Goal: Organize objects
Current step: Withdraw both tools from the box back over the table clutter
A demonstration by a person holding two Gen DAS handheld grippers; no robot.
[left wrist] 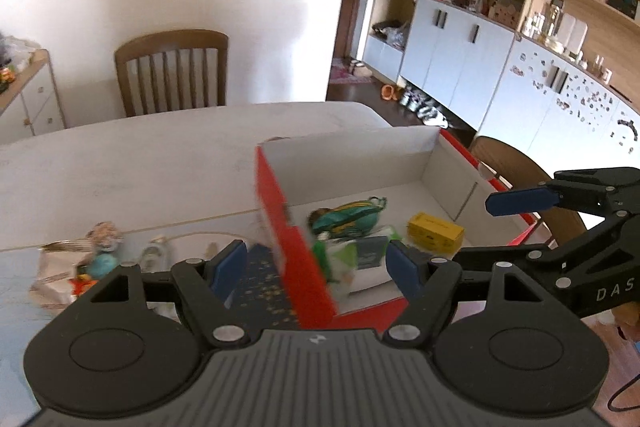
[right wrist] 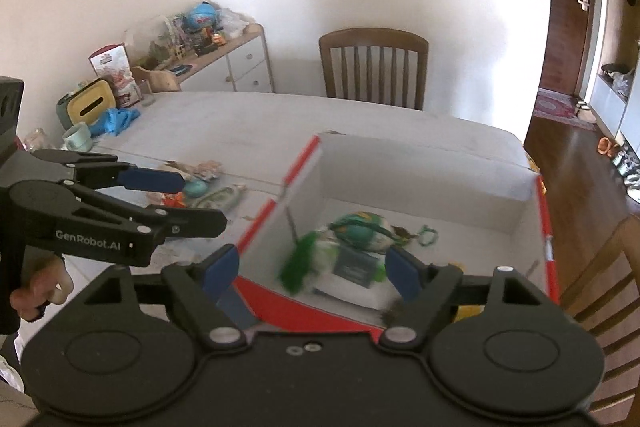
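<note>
Across the lower middle of both views sits the red-and-white box (left wrist: 360, 187), already holding a green pouch (left wrist: 346, 217) and yellow carton (left wrist: 435, 231). Loose trinkets (left wrist: 100, 259) wait lower left on the table (left wrist: 160, 155). My left gripper (left wrist: 316, 267) and right gripper (right wrist: 312, 267) gape wide, empty; either could clip the box wall and shove it.

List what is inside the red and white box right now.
Inside the box: a green and teal pouch, a yellow carton, and a white packet with a dark label lying on something green. What lies beneath the packet is covered; blur hides finer detail.
</note>
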